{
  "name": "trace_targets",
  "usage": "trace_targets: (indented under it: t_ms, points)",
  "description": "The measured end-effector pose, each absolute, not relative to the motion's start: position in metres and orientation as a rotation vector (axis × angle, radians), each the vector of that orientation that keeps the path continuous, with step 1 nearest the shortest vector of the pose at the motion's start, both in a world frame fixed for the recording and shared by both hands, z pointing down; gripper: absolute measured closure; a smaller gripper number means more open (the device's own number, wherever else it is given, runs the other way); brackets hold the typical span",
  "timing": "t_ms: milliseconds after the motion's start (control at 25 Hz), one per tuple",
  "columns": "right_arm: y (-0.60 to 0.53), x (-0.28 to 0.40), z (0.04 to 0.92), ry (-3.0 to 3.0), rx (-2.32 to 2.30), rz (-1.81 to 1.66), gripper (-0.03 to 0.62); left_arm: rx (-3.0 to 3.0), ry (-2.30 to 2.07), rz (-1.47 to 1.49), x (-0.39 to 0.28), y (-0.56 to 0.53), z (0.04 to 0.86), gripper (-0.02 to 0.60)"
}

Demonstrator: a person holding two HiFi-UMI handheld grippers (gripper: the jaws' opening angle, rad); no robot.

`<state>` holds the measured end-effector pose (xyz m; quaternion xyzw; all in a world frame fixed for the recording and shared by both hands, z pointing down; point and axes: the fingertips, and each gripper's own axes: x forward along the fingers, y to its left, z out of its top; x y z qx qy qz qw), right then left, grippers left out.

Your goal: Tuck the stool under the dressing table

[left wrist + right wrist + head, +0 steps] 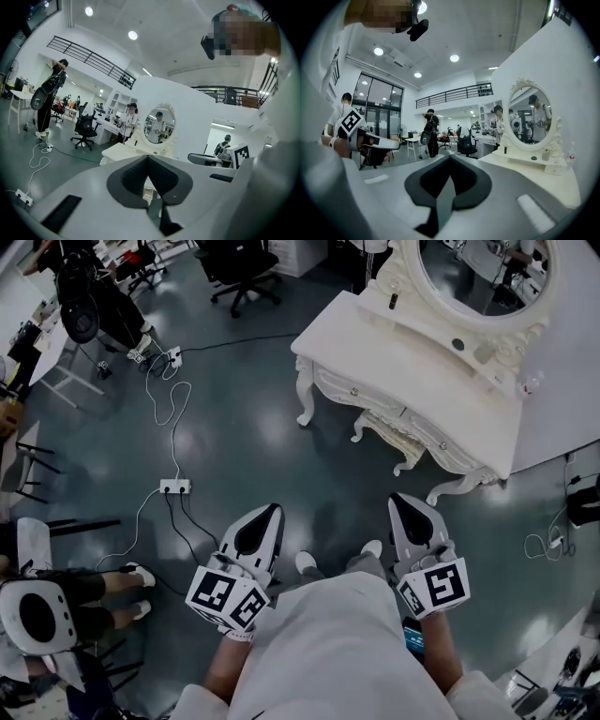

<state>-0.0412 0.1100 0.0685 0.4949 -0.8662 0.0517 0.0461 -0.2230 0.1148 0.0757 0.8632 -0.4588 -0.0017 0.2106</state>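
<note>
The white dressing table (375, 334) with its oval mirror (478, 268) stands at the upper right of the head view. Under its front edge, the ornate seat edge and curved legs of a white stool (394, 435) show. My left gripper (270, 512) and right gripper (398, 501) hang side by side over the dark floor, well short of the table. Both point toward it, both are shut, and both hold nothing. In the left gripper view the shut left gripper (149, 157) faces the table (123, 151). The right gripper (450, 157) has the tabletop (525, 171) to its right.
A power strip (174, 487) with trailing white cables lies on the floor to the left. A black office chair (242, 273) stands at the top. A seated person's legs and feet (127, 577) are at the lower left. More cables (548, 542) lie at the right.
</note>
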Motion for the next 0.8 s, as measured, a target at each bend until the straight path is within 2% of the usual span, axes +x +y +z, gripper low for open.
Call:
trace_targets:
  t_ms: [800]
  points:
    - [0.125,-0.083,0.063,-2.665,1.456,0.115,0.585,2.421,-1.256,-0.03,-0.242,0.136,0.08,0.574]
